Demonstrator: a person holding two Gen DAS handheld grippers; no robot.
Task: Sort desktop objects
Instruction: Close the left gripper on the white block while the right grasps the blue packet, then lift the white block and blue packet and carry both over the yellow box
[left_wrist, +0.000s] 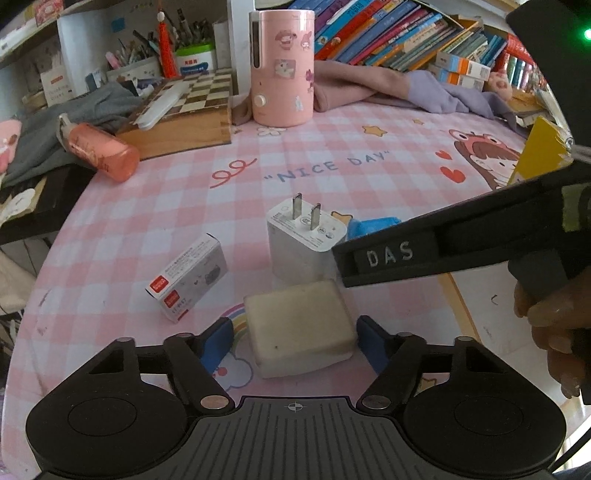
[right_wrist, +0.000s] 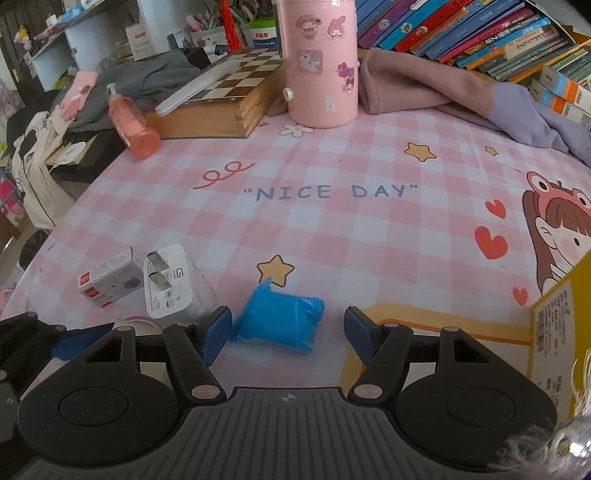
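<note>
A cream block (left_wrist: 301, 328) lies on the pink checked tablecloth (left_wrist: 332, 147) between the blue pads of my left gripper (left_wrist: 294, 325). The jaws are open: the right pad is at the block's edge, and the left pad shows a small gap. Behind the block stands a white charger plug (left_wrist: 306, 240), prongs up. A blue packet (right_wrist: 280, 321) lies between the pads of my right gripper (right_wrist: 286, 314), which is open. Its left pad is at the packet's edge and its right pad is well clear. The right gripper's finger (left_wrist: 388, 254) reaches in beside the charger.
A small white box with red labels (left_wrist: 188, 277) lies left of the charger. A yellow box (right_wrist: 557, 332) stands at the right. Along the back are a pink cylinder (right_wrist: 321, 62), a chessboard box (right_wrist: 221, 99), an orange bottle (right_wrist: 133, 125), clothes and books.
</note>
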